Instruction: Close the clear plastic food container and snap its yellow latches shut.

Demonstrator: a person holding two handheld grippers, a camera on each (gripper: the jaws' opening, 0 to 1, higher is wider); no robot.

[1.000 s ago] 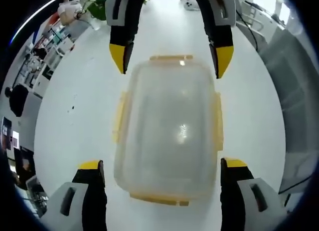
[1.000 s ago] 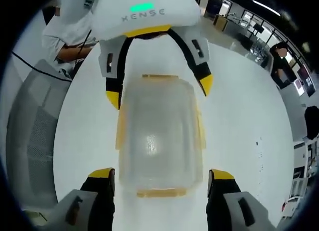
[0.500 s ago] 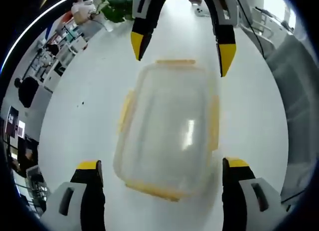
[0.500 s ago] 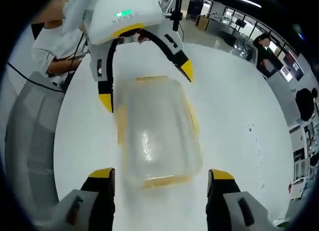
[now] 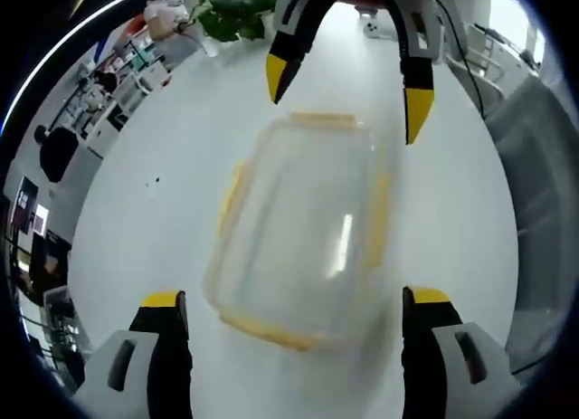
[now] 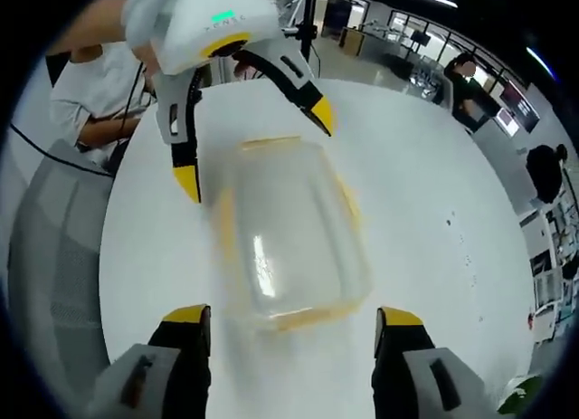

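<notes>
Both tongs are gaping open and gripping nothing, the left gripper [image 5: 294, 301] and right gripper [image 6: 289, 312] facing across the container [image 5: 303, 229], lidded between them, its latches [image 5: 231, 195] probably waiting to be snapped.

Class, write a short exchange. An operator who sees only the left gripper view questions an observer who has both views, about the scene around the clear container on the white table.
Operator: In the left gripper view the container lies between the left gripper and the right gripper, both with jaws spread. What is behind my own gripper?
Observer: In the right gripper view, a person in a white shirt is at the far side of the table, behind the left gripper.
Operator: What does the left gripper's body look like from there?
Observer: It has a white housing with a lit green light on it.
</notes>
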